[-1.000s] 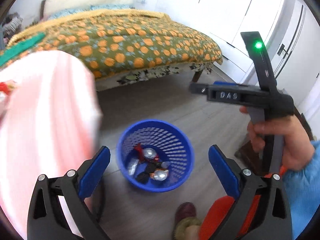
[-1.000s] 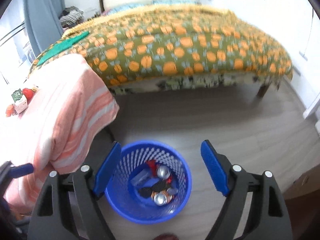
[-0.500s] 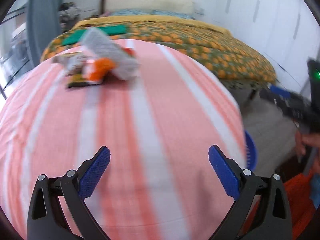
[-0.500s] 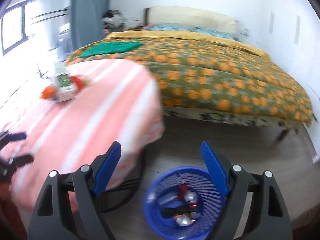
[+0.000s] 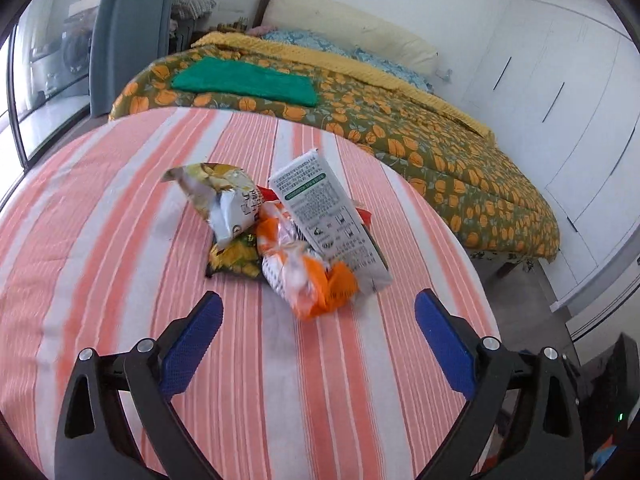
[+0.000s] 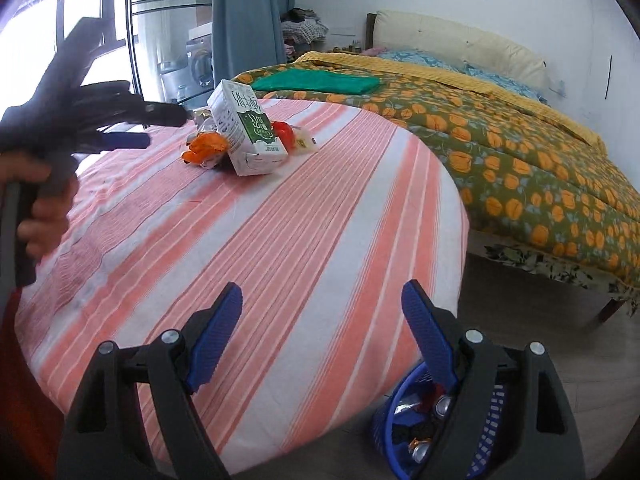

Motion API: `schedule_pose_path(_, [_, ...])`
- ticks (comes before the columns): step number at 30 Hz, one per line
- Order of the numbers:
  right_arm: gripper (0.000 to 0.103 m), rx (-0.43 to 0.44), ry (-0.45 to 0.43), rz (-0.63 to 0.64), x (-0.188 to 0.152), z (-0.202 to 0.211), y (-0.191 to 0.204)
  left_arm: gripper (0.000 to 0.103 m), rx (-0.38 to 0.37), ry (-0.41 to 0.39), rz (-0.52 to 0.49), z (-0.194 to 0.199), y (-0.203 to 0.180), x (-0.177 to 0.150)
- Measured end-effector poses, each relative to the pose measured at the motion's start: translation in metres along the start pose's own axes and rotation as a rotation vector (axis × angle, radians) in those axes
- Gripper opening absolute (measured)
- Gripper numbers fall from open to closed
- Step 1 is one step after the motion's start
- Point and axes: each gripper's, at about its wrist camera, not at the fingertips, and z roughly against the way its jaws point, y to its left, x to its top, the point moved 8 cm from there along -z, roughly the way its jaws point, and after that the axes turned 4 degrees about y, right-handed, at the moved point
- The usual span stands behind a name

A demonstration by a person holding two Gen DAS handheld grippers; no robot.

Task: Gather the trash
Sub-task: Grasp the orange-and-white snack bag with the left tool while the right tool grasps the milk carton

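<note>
A heap of trash lies on the pink-striped round table point(image 5: 120, 280): a white and green milk carton point(image 5: 328, 216) point(image 6: 248, 128), an orange wrapper point(image 5: 308, 276) point(image 6: 206, 146), a crumpled yellow-white snack bag point(image 5: 220, 196) and a yellow-black packet point(image 5: 234, 258). My left gripper point(image 5: 318, 320) hovers open just short of the heap, nothing between its blue pads; it also shows at the left point(image 6: 164, 128), held by a hand. My right gripper point(image 6: 322, 314) is open and empty over the table's near edge. The blue trash basket point(image 6: 384, 420) with cans stands on the floor below it.
A bed point(image 6: 500, 140) with an orange-patterned cover and a folded green cloth point(image 5: 244, 82) stands behind the table. White wardrobe doors point(image 5: 560, 100) line the right wall. A blue curtain point(image 6: 252, 20) and a window point(image 6: 32, 32) are at the left. Grey floor point(image 6: 540, 340) runs between table and bed.
Both grippers swung left from over the blue basket to above the striped table. The trash heap has come close in front of the left gripper; the basket has slid to the right view's lower right.
</note>
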Motion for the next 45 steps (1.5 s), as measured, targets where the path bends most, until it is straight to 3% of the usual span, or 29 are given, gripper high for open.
schedule_pose_path(5, [0.080,-0.016,-0.002,0.002,-0.002,0.001,-0.006,0.089,0.029,0.047,0.004,-0.032,0.005,0.004])
schedule_pose_path(8, [0.080,-0.021,-0.007,-0.010,-0.004,0.005,-0.012,0.074,0.015,0.037,0.001,-0.035,0.005,0.003])
schedule_pose_path(10, [0.080,-0.023,-0.008,-0.022,-0.005,0.006,-0.017,0.049,0.013,0.043,-0.026,-0.037,0.003,0.002])
schedule_pose_path(13, [0.080,-0.023,-0.006,-0.038,-0.006,0.007,-0.021,0.043,0.028,0.029,-0.050,-0.034,0.004,-0.001])
schedule_pose_path(18, [0.080,-0.020,-0.025,-0.045,-0.002,0.012,-0.022,0.042,0.037,0.015,-0.126,0.002,0.002,-0.023])
schedule_pose_path(22, [0.080,-0.002,-0.011,-0.027,-0.005,0.009,-0.015,0.043,0.080,0.050,-0.222,0.034,0.012,-0.065])
schedule_pose_path(27, [0.080,0.011,0.015,0.017,-0.011,0.001,0.002,0.049,0.139,0.092,-0.291,0.039,0.024,-0.104])
schedule_pose_path(29, [0.080,0.016,0.021,0.029,-0.013,0.000,0.010,0.059,0.167,0.092,-0.329,0.038,0.024,-0.111])
schedule_pose_path(31, [0.080,0.021,0.027,0.033,-0.015,-0.001,0.017,0.076,0.183,0.070,-0.350,0.040,0.022,-0.110])
schedule_pose_path(34, [0.080,0.026,0.033,0.041,-0.018,-0.002,0.027,0.089,0.198,0.032,-0.339,0.045,0.024,-0.100])
schedule_pose_path(39, [0.080,0.045,0.044,0.097,-0.010,-0.006,0.039,0.089,0.176,0.066,-0.273,0.032,0.032,-0.087])
schedule_pose_path(41, [0.080,0.062,0.038,0.154,0.005,-0.008,0.047,0.084,0.174,0.082,-0.263,0.026,0.035,-0.085])
schedule_pose_path(42, [0.080,0.078,0.035,0.197,0.015,-0.009,0.052,0.074,0.171,0.087,-0.261,0.024,0.036,-0.085])
schedule_pose_path(43, [0.081,0.087,0.035,0.229,0.022,-0.011,0.055,0.058,0.169,0.091,-0.260,0.021,0.037,-0.085])
schedule_pose_path(44, [0.082,0.097,0.038,0.284,0.033,-0.014,0.062,0.049,0.155,0.099,-0.259,0.019,0.038,-0.086])
schedule_pose_path(45, [0.082,0.101,0.041,0.329,0.041,-0.018,0.067,0.048,0.149,0.100,-0.255,0.019,0.039,-0.086])
